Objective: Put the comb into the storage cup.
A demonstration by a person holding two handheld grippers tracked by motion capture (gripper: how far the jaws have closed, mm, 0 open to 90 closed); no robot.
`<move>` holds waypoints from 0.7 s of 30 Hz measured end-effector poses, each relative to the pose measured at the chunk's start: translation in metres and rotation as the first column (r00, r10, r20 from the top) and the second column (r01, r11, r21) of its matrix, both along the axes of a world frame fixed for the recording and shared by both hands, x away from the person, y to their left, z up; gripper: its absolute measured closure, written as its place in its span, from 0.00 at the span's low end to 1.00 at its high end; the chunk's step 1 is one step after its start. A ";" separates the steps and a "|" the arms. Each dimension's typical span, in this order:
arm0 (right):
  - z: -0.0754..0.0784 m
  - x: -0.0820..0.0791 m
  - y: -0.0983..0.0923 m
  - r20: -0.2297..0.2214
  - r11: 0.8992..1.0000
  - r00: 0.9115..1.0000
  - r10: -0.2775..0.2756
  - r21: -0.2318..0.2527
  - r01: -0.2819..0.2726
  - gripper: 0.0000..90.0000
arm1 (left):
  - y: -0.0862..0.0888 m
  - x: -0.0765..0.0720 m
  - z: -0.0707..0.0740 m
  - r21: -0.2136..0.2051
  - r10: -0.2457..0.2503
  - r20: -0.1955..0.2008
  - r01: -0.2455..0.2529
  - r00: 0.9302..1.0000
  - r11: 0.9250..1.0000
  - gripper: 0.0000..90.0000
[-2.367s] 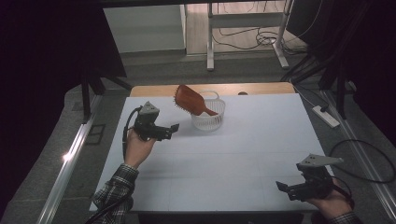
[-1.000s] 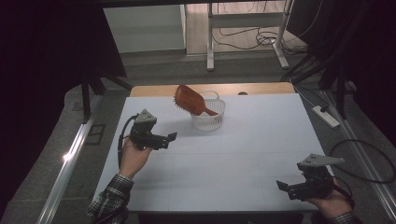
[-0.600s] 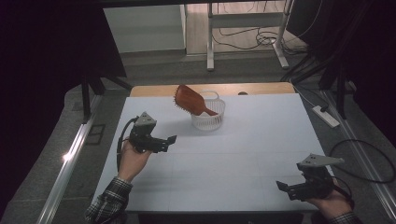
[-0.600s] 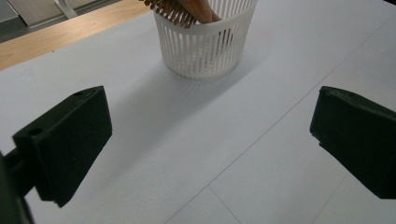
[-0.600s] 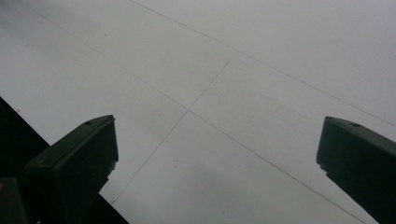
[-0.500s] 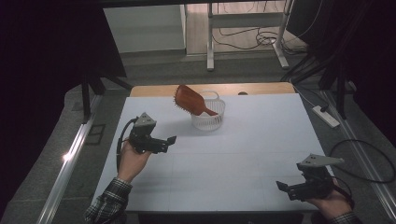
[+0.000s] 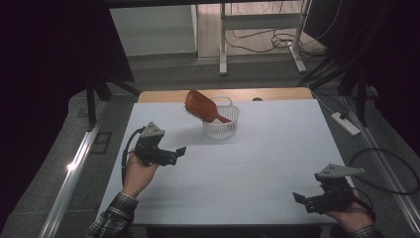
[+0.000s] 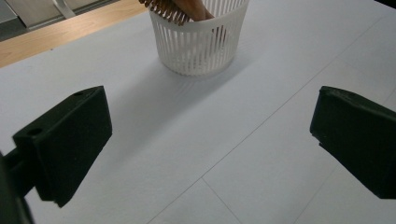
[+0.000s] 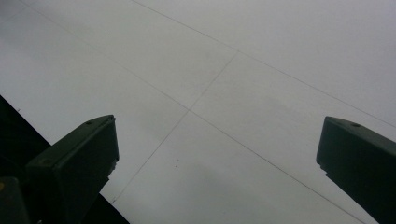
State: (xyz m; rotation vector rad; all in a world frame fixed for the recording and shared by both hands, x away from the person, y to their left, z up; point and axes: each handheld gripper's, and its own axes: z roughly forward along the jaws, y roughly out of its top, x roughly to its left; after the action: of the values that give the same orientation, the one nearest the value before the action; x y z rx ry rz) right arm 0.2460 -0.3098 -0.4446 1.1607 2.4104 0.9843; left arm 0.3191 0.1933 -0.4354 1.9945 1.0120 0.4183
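Left gripper (image 7: 177,151), jaws wide and empty, is aiming at basket (image 8: 201,42) with hairbrush (image 7: 200,106) at 1 o'clock; next: advance, align. Right gripper (image 7: 300,199) is idling open, empty.

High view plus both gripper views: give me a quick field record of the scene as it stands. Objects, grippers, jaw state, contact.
surface: white table, faint seam lines
container: white slotted basket, upright, toward the far edge
contents: brown hairbrush, handle down in the basket, bristled head leaning out over the rim to the left
left gripper: jaws wide apart, holding nothing, aimed toward the basket, apart from it
right gripper: jaws wide apart, holding nothing, near the table's front right corner
contact: neither gripper touches the basket or the hairbrush
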 end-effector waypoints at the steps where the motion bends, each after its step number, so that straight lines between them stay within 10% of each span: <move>1: 0.000 0.000 0.000 0.000 1.000 1.000 0.000 0.000 0.000 0.00 | 0.000 -0.001 0.000 0.000 0.000 0.000 0.000 1.000 1.000 0.00; 21: 0.000 0.000 0.000 0.001 1.000 1.000 0.001 0.002 -0.001 0.00 | 0.003 -0.018 -0.003 -0.004 -0.001 -0.003 0.001 1.000 1.000 0.00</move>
State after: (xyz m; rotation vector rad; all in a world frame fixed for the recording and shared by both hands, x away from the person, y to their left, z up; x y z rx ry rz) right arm 0.2458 -0.3099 -0.4443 1.1598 2.4100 0.9881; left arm 0.3011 0.1961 -0.4381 1.9921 1.0132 0.4125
